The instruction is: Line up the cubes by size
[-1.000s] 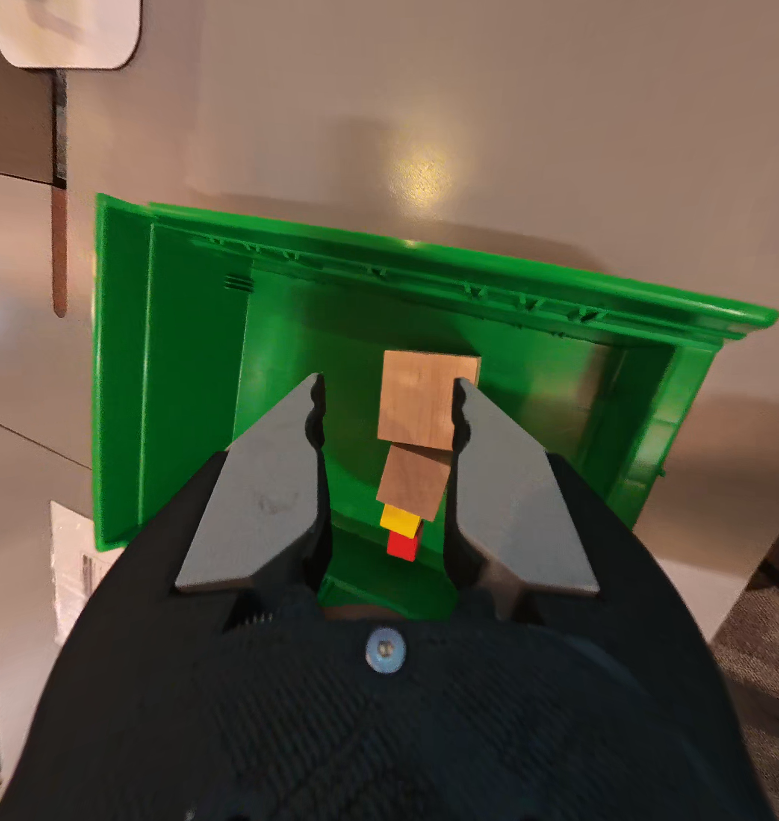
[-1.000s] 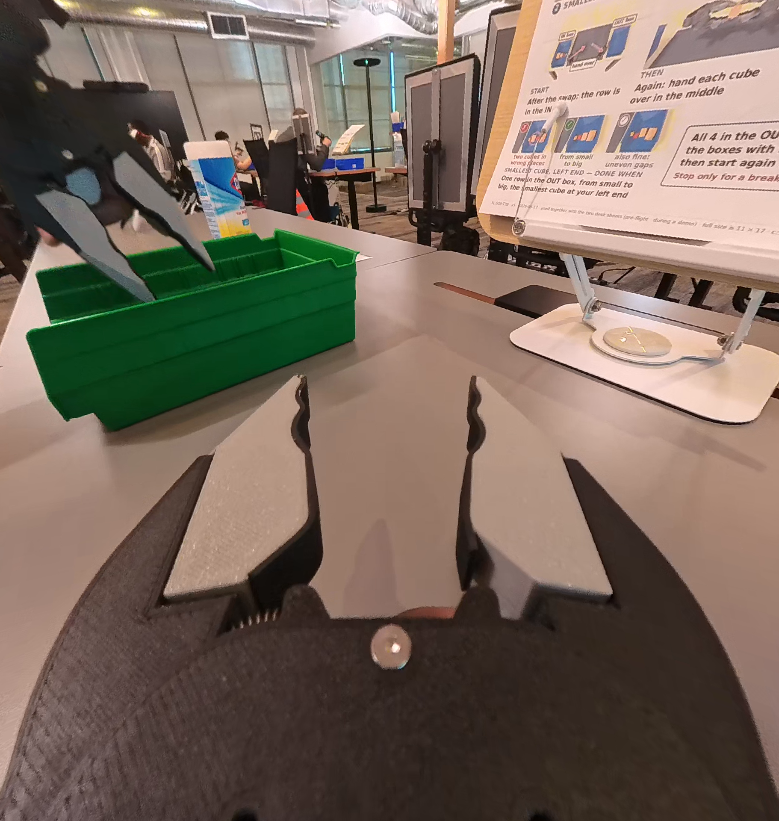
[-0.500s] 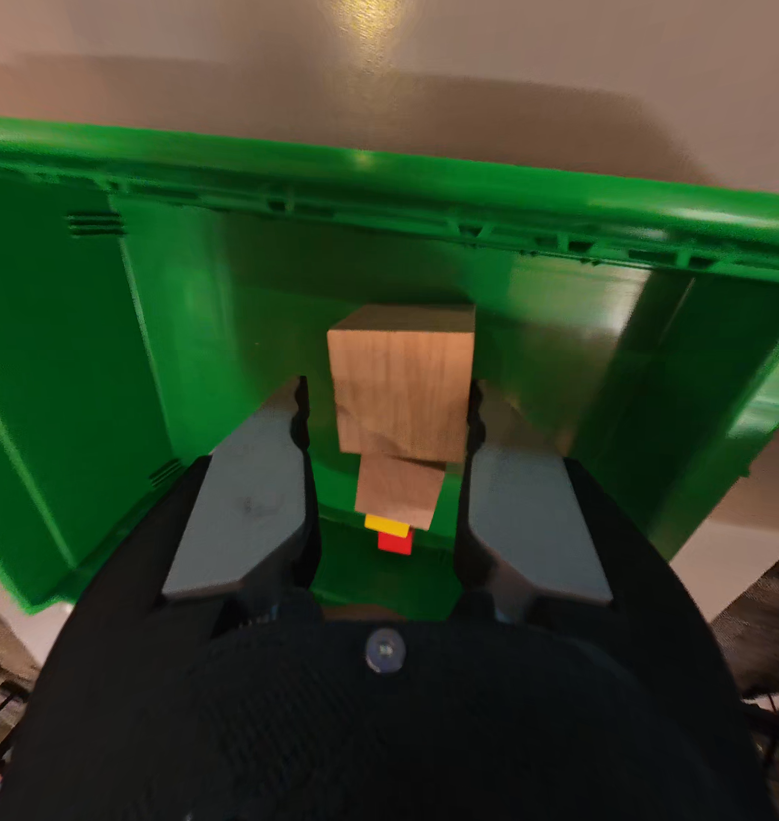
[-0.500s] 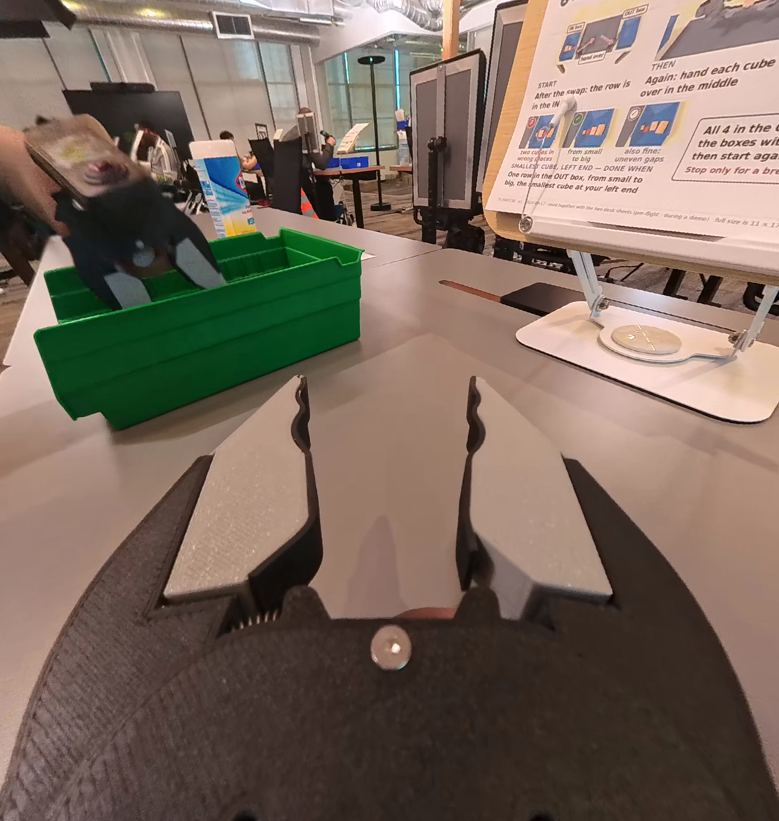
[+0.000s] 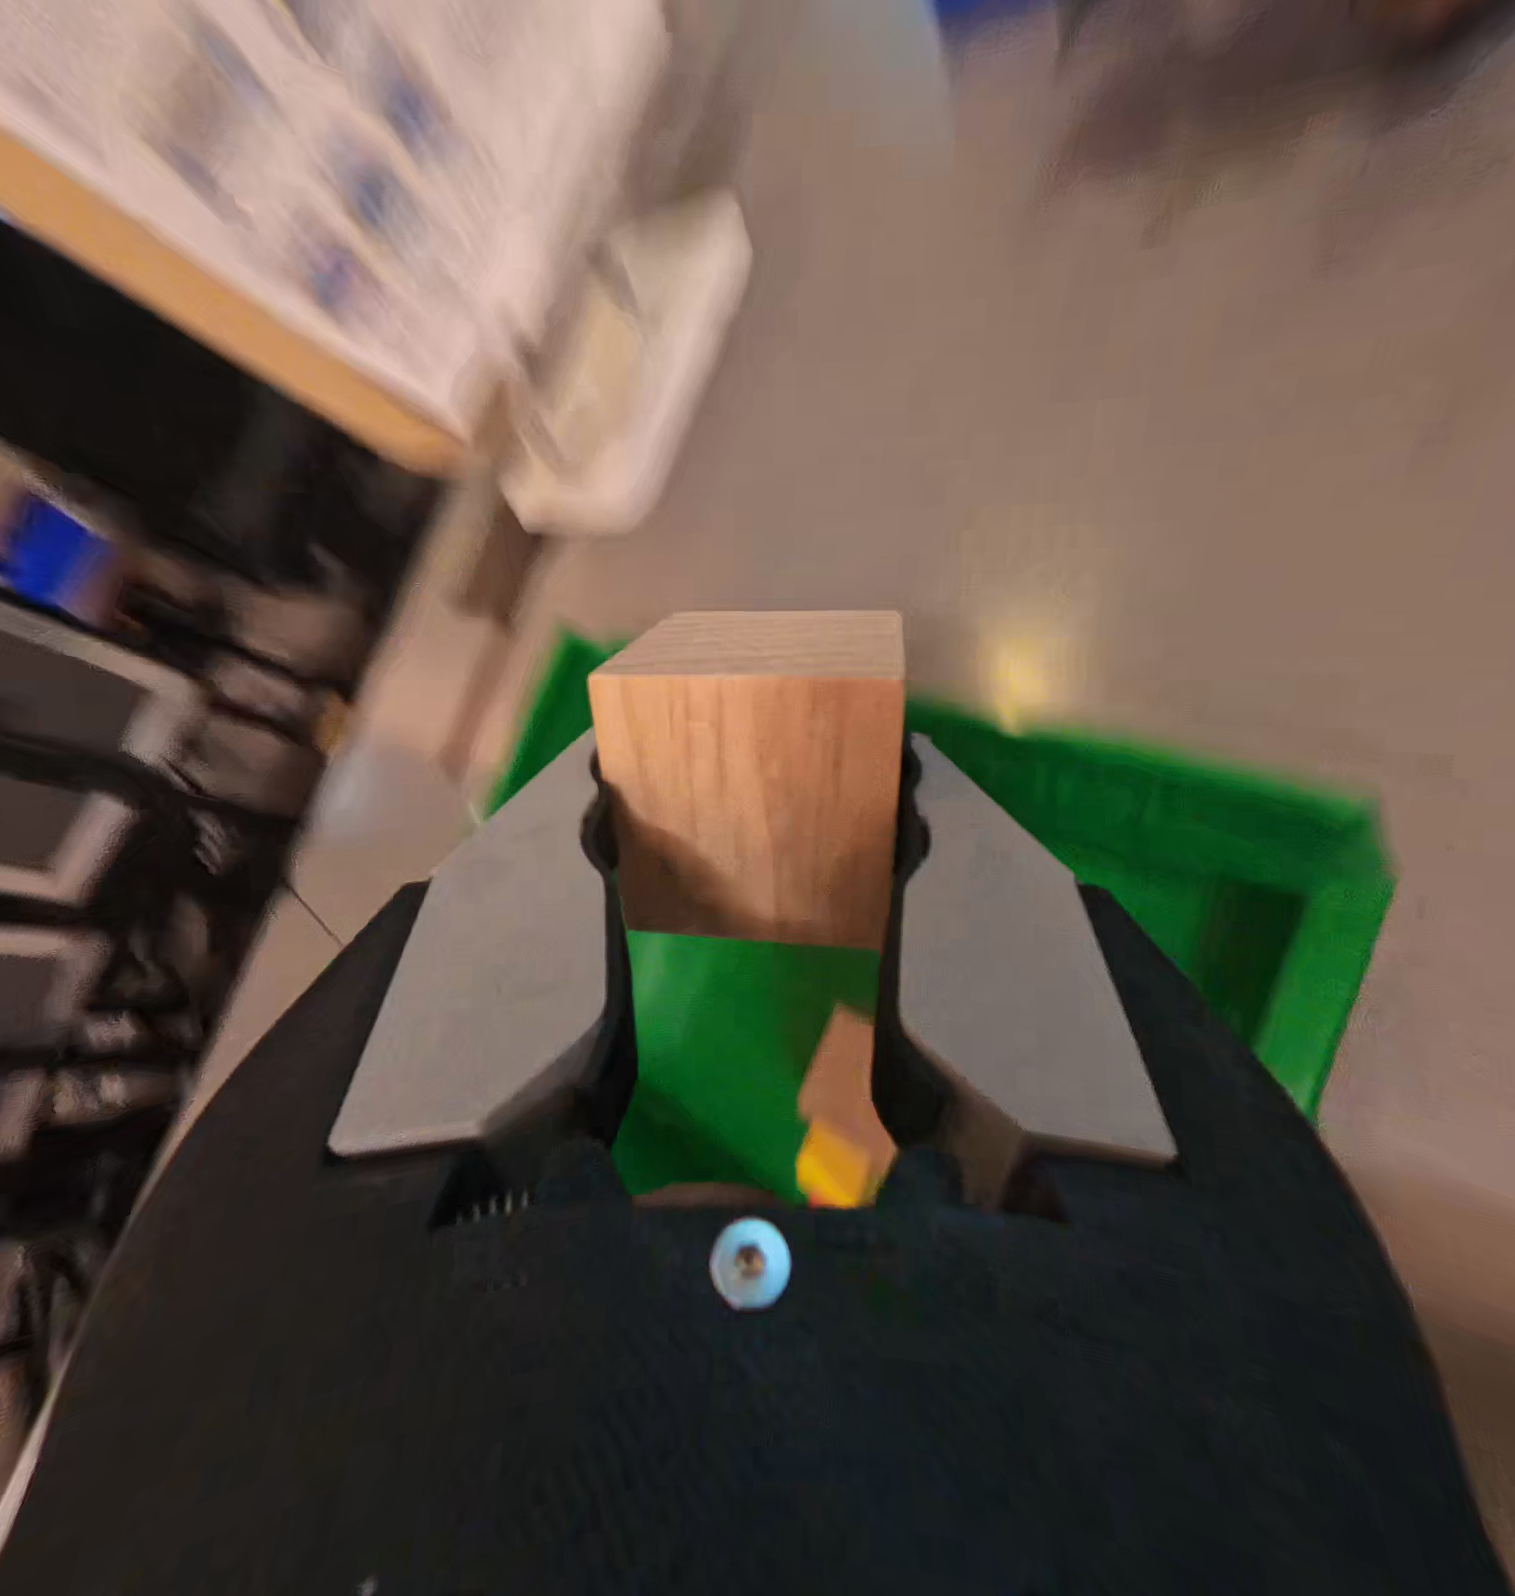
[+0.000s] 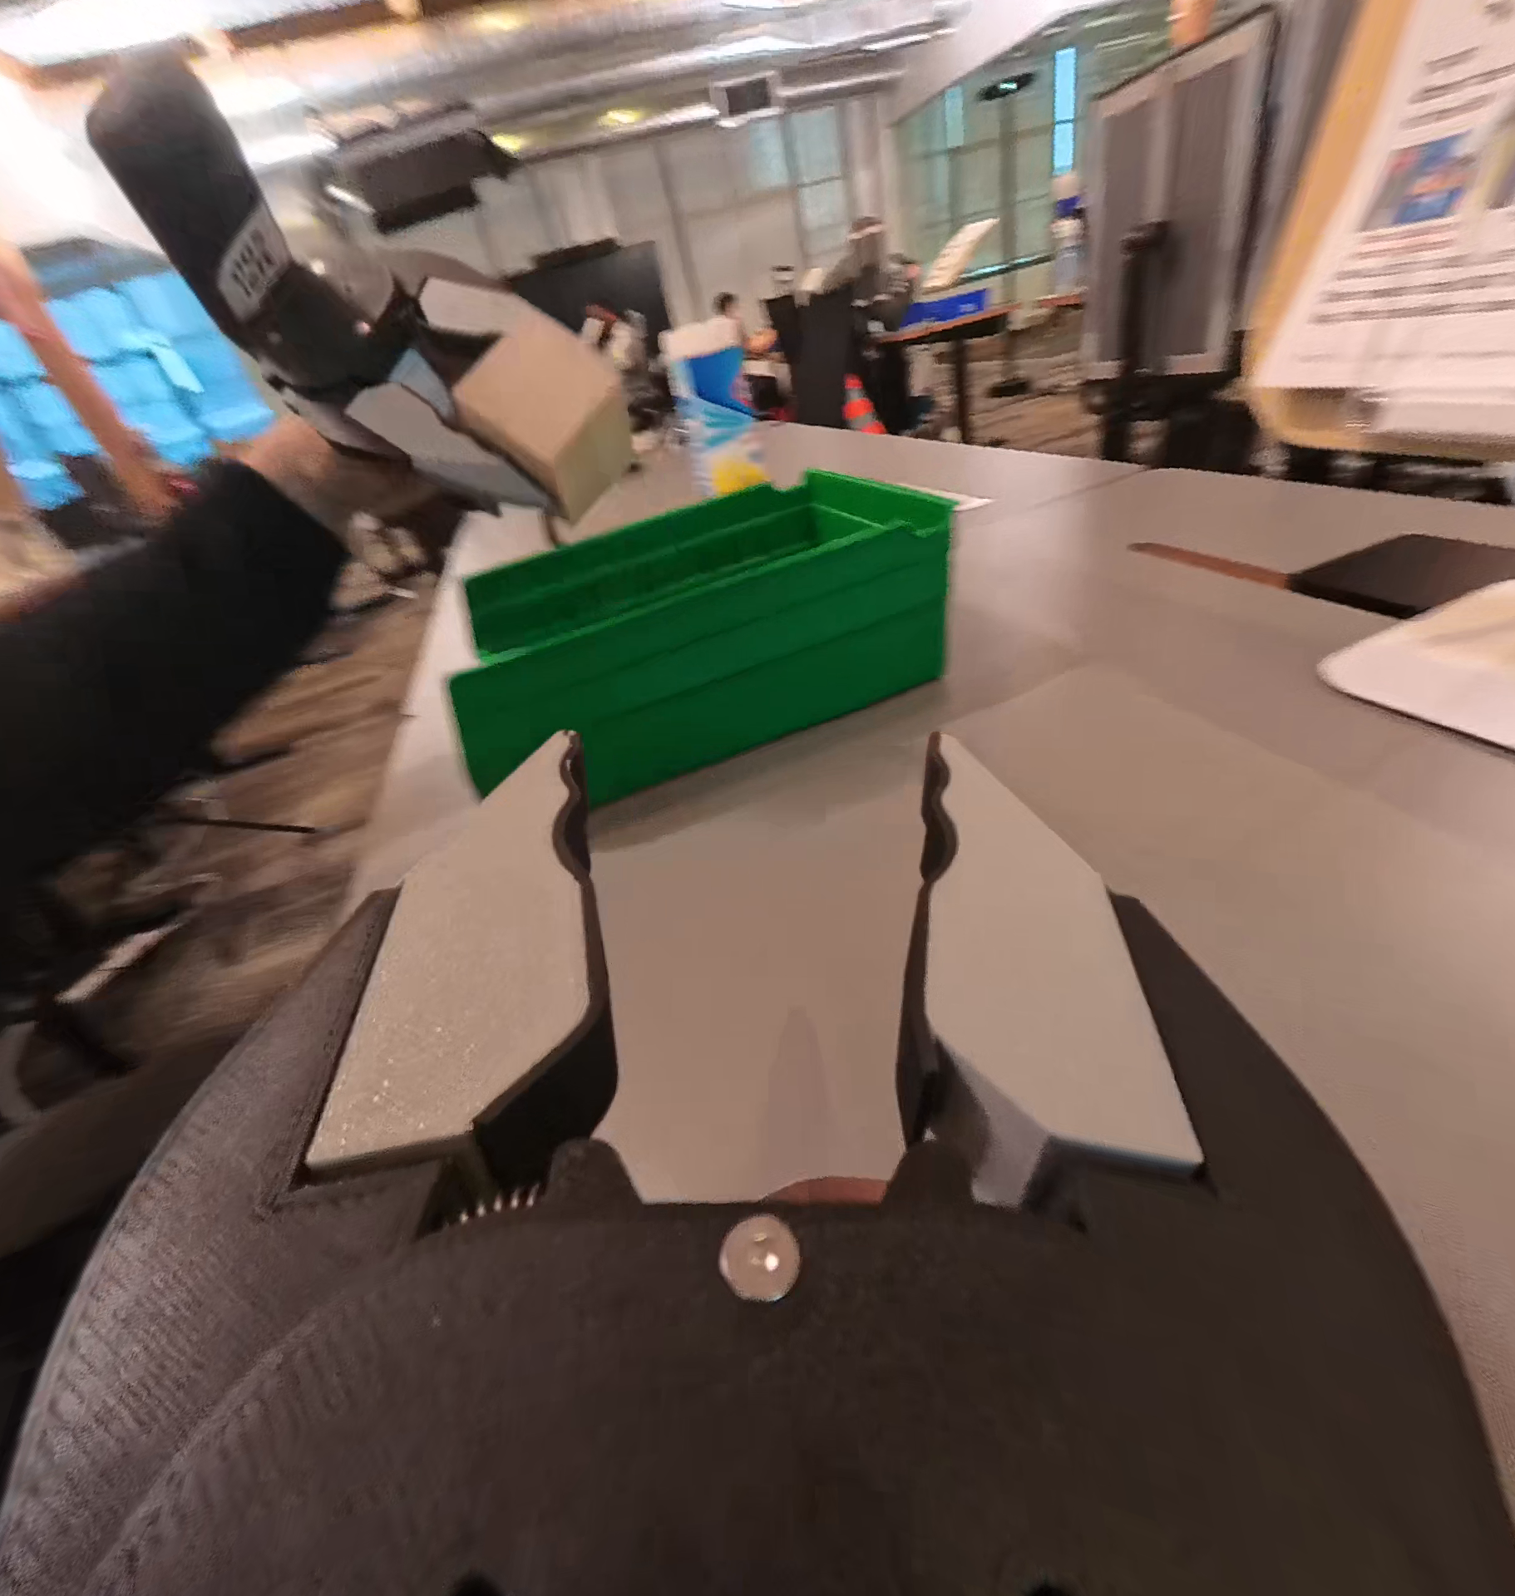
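Left gripper clamped on large pale wooden cube, held in air above long green plastic bin on grey table. Smaller wooden cube and small yellow cube lie in bin below. Right gripper low over table near bin, fingers apart, nothing between them. Both views blurred.

The left black tongs with 2 grey fingers are clamped shut on the large light-wood cube, each finger pressed flat against one side of it. From the right wrist view these left tongs hang raised in the air, tilted downward, at the end of a dark sleeve. The right black tongs with 2 grey fingers are spread wide with nothing between them, held low and pointing forward.
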Tool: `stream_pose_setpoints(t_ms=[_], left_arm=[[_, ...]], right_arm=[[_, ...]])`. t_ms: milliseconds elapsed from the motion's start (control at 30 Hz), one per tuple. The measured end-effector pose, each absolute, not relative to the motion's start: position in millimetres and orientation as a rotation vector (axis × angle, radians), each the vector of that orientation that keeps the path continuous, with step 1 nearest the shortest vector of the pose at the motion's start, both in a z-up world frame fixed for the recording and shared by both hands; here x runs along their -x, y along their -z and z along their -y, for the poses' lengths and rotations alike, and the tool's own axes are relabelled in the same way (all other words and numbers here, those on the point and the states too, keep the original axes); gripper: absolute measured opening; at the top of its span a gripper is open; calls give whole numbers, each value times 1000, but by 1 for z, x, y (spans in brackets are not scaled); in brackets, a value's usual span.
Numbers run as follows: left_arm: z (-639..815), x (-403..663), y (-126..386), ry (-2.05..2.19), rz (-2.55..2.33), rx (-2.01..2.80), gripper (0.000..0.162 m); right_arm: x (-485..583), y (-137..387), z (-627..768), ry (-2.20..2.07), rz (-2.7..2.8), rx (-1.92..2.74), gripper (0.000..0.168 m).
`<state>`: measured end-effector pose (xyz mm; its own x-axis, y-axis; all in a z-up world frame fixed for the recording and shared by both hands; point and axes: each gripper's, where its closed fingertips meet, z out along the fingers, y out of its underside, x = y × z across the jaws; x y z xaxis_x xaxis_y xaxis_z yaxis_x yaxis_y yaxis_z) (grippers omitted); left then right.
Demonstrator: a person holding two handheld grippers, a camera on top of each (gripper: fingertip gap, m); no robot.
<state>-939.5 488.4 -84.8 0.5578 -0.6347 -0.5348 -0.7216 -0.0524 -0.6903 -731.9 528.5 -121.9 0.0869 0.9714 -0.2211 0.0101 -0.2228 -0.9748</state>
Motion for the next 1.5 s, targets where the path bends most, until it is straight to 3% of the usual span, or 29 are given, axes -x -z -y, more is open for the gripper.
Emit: stream_pose_setpoints(t_ms=[100,167,333,533,600,667,833,1033,1167,1300,1500], left_arm=[[-452,874,14,-56,-1028,1359,63],[-432,826,5,-95,-1071,1215,62],[-420,735,9,-168,-1115,998,62],[-433,696,31,-98,-1189,976,62],[-433,689,34,-67,-1194,964,63],[-433,683,37,-28,-1196,957,62],[-439,683,42,28,-1138,972,62],[-431,695,40,134,-954,970,53],[-427,689,83,394,-948,1195,34],[-415,678,136,505,-1020,1363,36],[-410,673,160,501,-1052,1440,37]], right_arm=[[729,95,-497,-1557,1086,1331,80],[725,78,-484,-1699,1074,1313,83],[713,39,-448,-2006,1056,1301,86],[709,36,-413,-2049,1213,1366,88],[714,44,-409,-2011,1257,1417,81],[717,44,-404,-2043,1263,1401,64],[718,47,-413,-2055,1177,1481,62],[676,20,-441,-1684,1202,1521,62],[598,11,-503,-1057,1386,1569,62],[505,55,-580,-288,1655,1632,62],[439,159,-623,45,2021,1832,62]])
